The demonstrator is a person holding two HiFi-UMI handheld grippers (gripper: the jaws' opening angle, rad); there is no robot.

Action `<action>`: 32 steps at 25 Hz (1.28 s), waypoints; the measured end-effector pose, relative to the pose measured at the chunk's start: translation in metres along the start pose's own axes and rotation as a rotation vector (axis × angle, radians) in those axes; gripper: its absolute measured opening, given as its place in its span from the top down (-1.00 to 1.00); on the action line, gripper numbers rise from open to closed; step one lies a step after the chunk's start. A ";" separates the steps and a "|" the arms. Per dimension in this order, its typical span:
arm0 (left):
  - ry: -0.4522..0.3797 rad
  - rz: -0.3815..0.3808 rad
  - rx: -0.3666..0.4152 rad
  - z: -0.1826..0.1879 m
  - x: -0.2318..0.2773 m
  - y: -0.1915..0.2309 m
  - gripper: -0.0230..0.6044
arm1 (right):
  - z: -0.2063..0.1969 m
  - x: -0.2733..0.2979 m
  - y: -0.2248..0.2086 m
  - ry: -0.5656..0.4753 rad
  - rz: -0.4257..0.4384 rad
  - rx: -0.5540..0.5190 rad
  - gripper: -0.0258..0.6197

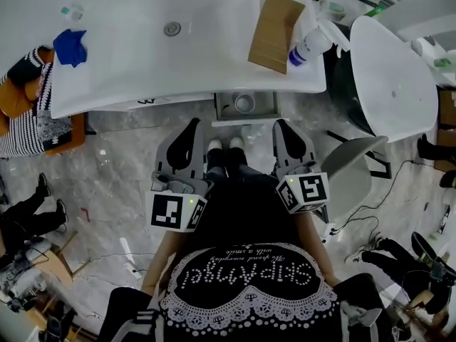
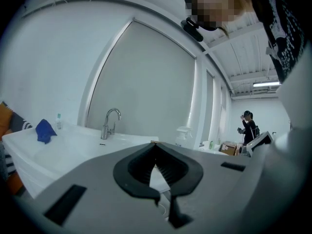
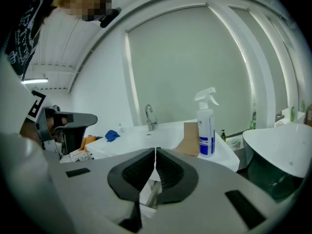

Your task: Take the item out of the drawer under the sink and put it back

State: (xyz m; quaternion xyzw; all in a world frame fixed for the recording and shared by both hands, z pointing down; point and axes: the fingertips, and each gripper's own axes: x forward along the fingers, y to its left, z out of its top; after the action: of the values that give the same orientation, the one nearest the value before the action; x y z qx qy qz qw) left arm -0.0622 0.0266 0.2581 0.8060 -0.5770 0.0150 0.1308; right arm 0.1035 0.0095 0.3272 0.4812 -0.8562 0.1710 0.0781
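A: Head view first: where's the item?
B: The round item (image 1: 244, 103) lies in the open drawer (image 1: 267, 110), just under the near edge of the bench (image 1: 128, 55). Your left claw (image 1: 191, 125) and right claw (image 1: 285, 125) point at the drawer from the near side, one on each side of it, and both are clear of it.
A: And the left gripper view?
B: Your left claw's tips meet, with nothing between them. Past them stands the tap (image 2: 111, 122), with a blue cloth (image 2: 45, 130) to its left.
A: The right gripper view?
B: Your right claw is closed too, and empty. Beyond it a spray bottle (image 3: 206, 123) stands just beside a card (image 3: 189, 138) at the bench's right end.
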 end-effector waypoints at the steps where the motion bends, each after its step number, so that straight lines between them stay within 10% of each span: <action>1: 0.002 -0.001 0.002 0.000 0.000 0.000 0.91 | 0.000 0.000 0.001 0.002 -0.001 -0.001 0.84; 14: 0.005 0.017 0.000 -0.002 -0.002 0.019 0.91 | -0.016 0.026 -0.001 0.104 0.022 -0.062 0.83; 32: 0.092 0.047 -0.090 -0.035 0.000 0.026 0.91 | -0.160 0.101 -0.034 0.504 0.047 0.000 0.67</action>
State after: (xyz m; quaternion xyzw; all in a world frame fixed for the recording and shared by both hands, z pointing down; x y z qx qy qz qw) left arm -0.0814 0.0265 0.2974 0.7842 -0.5891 0.0291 0.1927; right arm 0.0749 -0.0285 0.5131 0.4035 -0.8205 0.2873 0.2853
